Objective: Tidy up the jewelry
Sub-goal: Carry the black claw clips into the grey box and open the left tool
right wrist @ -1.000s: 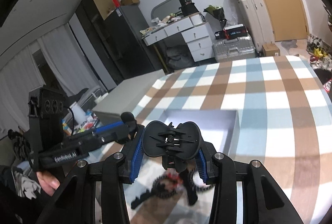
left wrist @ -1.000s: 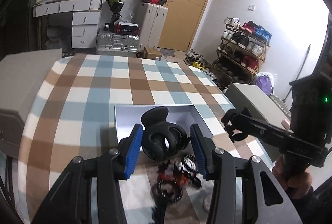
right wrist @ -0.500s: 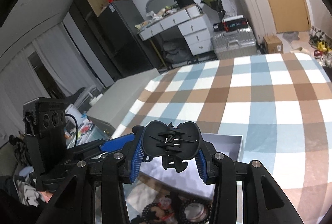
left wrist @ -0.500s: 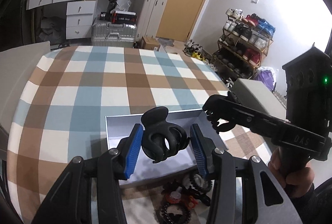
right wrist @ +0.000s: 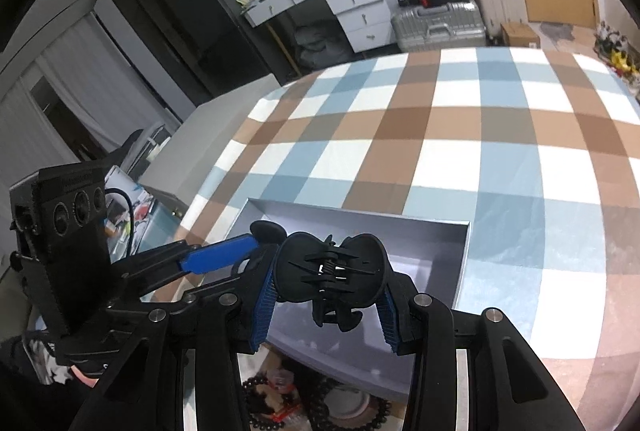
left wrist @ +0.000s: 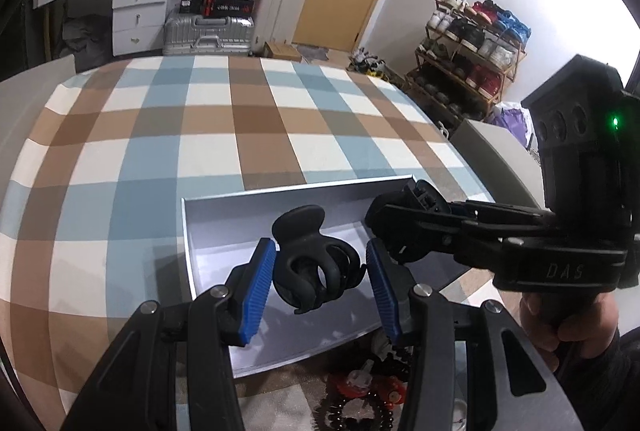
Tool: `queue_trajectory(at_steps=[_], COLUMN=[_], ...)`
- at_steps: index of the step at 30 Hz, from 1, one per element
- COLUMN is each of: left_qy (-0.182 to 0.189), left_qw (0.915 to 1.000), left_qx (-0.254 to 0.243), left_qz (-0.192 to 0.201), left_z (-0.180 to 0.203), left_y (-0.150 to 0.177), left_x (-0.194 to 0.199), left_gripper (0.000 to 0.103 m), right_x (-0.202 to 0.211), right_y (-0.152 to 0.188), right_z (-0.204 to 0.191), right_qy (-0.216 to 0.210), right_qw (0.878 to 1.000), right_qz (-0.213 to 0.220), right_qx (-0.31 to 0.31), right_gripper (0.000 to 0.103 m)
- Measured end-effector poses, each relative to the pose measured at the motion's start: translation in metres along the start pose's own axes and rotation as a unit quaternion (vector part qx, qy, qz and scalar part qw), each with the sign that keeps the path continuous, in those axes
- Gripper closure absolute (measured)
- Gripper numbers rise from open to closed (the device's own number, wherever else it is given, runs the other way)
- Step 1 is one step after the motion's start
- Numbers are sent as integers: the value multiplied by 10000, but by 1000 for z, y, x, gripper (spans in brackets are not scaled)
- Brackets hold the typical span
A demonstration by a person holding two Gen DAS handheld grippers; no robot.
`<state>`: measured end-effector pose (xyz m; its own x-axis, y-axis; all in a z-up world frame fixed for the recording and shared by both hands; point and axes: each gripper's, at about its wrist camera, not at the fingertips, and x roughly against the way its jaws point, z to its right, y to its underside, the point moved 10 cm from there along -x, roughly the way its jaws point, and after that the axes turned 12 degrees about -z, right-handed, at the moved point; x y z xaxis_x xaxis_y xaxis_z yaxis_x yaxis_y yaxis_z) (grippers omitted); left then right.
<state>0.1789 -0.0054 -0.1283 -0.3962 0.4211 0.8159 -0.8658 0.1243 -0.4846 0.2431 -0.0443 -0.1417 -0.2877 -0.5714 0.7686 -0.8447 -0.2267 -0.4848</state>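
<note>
My left gripper [left wrist: 320, 271] is shut on a black claw hair clip [left wrist: 316, 259] and holds it above the open grey box [left wrist: 224, 227]. My right gripper [right wrist: 326, 295] is shut on a second black claw hair clip [right wrist: 330, 273], also over the grey box [right wrist: 432, 243]. In the left wrist view the right gripper [left wrist: 400, 231] reaches in from the right over the box's right end. In the right wrist view the left gripper [right wrist: 224, 257] comes in from the left. Bead bracelets and red pieces [left wrist: 360, 391] lie on the table in front of the box, also seen in the right wrist view [right wrist: 276, 399].
The box sits on a table with a blue, brown and white checked cloth [left wrist: 160, 135]. A grey block [left wrist: 492, 155] stands off the table's right side. A shoe rack [left wrist: 468, 47], suitcases and drawers are in the room beyond.
Both grippers have moved forward with their clips, from above the jewelry pile to over the grey box. The right gripper has come closer to the left one.
</note>
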Motion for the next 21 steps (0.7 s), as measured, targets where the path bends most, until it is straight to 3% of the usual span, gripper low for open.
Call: queue_trajectory(at_steps=[4, 11, 16, 19, 21], left_qy=[-42, 380, 517, 509, 395], left_qw=[10000, 9987, 9979, 9976, 9972], left_qx=[66, 302, 376, 474, 595], left_qz=[-54, -123, -142, 17, 212], left_z=[-5, -7, -8, -10, -14], left_y=[0, -5, -3, 0, 3], left_x=[-4, -5, -2, 8, 20], left_gripper=[62, 61, 58, 49, 49], right_x=[-7, -7, 17, 35, 48], right_y=[-1, -11, -11, -7, -2], right_z=[1, 10, 14, 19, 27], right_qy=[-12, -146, -239, -219, -12], right_qw=[9999, 9991, 9978, 9957, 9941], right_qz=[-123, -84, 370, 669, 815], right_qx=[-77, -387, -497, -606, -716], right_gripper=[59, 50, 38, 33, 29])
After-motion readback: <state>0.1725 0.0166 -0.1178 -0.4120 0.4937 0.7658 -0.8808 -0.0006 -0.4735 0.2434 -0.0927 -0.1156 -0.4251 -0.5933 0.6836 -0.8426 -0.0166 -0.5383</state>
